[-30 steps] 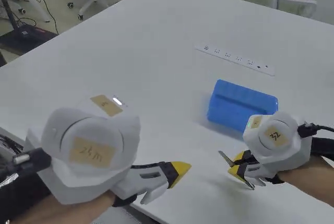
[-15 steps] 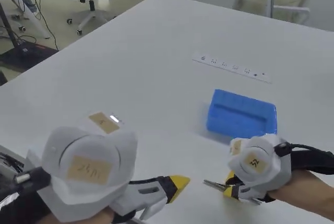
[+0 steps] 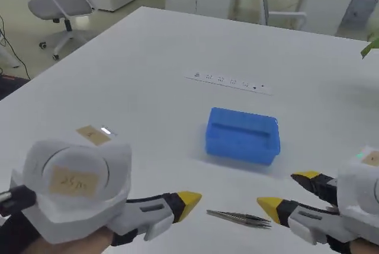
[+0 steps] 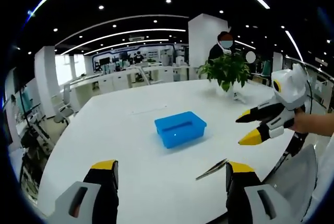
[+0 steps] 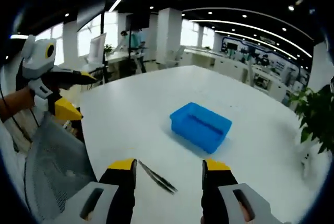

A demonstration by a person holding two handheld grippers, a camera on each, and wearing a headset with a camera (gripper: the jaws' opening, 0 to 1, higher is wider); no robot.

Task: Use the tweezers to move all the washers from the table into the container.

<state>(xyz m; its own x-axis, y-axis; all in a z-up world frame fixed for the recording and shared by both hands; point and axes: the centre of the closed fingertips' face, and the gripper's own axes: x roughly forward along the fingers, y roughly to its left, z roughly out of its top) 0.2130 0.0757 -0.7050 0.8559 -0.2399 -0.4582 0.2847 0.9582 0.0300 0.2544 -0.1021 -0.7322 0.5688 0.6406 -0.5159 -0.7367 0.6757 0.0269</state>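
Note:
The metal tweezers [image 3: 240, 217] lie flat on the white table [image 3: 148, 76], near its front edge. My right gripper [image 3: 288, 190] stands open just right of them, holding nothing. In the right gripper view the tweezers [image 5: 156, 178] lie between the tips of my right gripper [image 5: 168, 166]. My left gripper [image 3: 183, 206] hovers to their left. In its own view my left gripper [image 4: 171, 167] is open and the tweezers [image 4: 211, 169] lie close to its right jaw. The blue container [image 3: 243, 135] sits beyond the tweezers, its inside hidden from the head view.
A white power strip [image 3: 228, 82] lies behind the container. A potted plant [image 4: 227, 70] stands on the far side of the table. A mesh chair [image 5: 57, 166] sits at the table's near edge, and an office chair [image 3: 56, 5] stands on the floor beyond.
My right gripper was shut on the tweezers; it has opened and backed off right, leaving them flat on the table. The head camera has tilted up.

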